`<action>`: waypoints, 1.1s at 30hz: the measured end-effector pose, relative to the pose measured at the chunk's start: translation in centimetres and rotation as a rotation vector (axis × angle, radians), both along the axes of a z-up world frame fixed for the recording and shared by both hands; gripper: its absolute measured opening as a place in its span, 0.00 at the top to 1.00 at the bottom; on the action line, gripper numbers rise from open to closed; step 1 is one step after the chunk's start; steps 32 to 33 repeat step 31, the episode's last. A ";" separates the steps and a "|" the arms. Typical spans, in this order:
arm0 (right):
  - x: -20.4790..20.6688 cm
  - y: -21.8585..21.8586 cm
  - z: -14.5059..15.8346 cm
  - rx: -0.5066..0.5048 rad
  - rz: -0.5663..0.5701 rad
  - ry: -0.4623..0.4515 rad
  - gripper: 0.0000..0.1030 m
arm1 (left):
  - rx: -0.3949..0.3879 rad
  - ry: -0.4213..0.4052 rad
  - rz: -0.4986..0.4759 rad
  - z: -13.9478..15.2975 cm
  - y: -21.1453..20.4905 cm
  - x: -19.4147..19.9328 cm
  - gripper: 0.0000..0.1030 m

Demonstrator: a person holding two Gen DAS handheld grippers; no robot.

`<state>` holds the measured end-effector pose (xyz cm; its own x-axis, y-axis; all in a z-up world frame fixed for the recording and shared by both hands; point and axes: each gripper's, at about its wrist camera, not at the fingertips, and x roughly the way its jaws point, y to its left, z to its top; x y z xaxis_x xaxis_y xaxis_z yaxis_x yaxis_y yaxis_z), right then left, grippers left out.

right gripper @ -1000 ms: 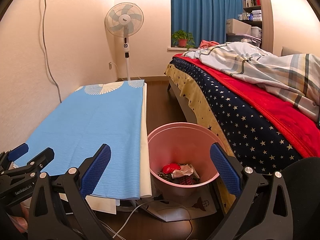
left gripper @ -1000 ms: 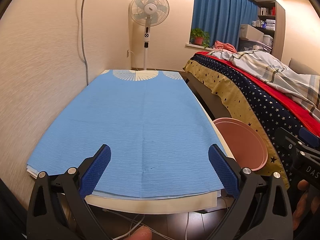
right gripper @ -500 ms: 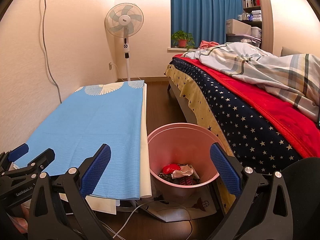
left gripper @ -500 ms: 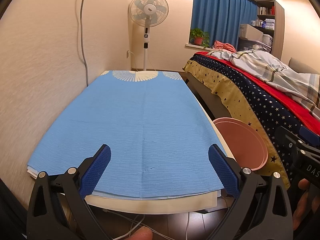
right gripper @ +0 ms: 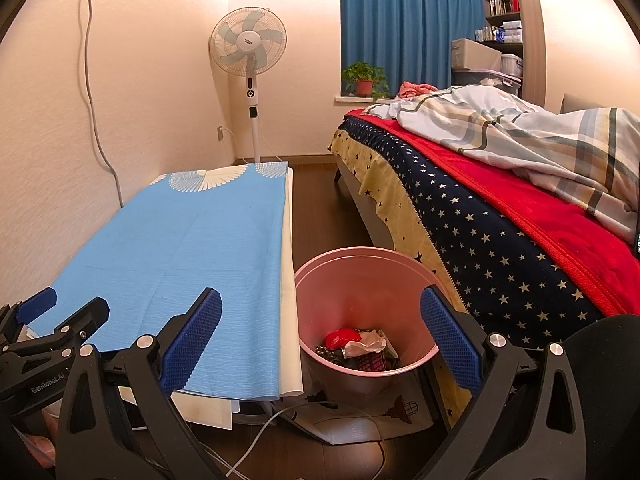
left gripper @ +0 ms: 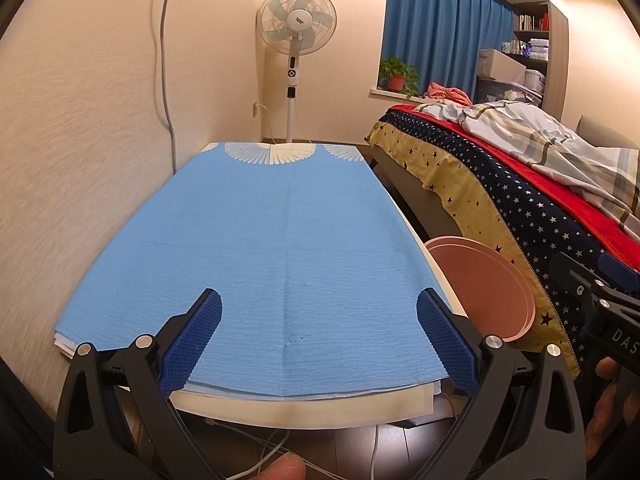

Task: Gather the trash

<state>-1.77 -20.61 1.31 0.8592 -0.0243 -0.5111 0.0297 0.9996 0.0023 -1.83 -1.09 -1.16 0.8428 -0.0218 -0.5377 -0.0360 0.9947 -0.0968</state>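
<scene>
A pink trash bin (right gripper: 362, 280) stands on the floor between the table and the bed; its rim also shows in the left wrist view (left gripper: 480, 280). Inside lie a red piece (right gripper: 342, 336), crumpled white paper (right gripper: 366, 346) and dark wrappers. My right gripper (right gripper: 320, 336) is open and empty, held above the bin's near side. My left gripper (left gripper: 318, 340) is open and empty over the near end of the blue-covered table (left gripper: 280, 240). No loose trash shows on the table top.
A bed (right gripper: 500, 220) with a star-patterned cover and plaid quilt stands right of the bin. A standing fan (left gripper: 296, 28) is at the far wall. Cables and papers (right gripper: 348, 424) lie on the floor under the table's near edge. A wall runs along the table's left side.
</scene>
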 end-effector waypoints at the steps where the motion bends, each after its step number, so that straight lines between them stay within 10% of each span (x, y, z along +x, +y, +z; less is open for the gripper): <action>1: 0.0 0.0 0.1 0.000 0.000 -0.001 0.05 | -0.002 0.000 0.000 0.0 0.1 0.0 0.08; 33: -0.1 0.0 -0.2 0.003 -0.001 -0.002 0.05 | 0.003 -0.003 0.030 -0.3 0.3 0.0 0.08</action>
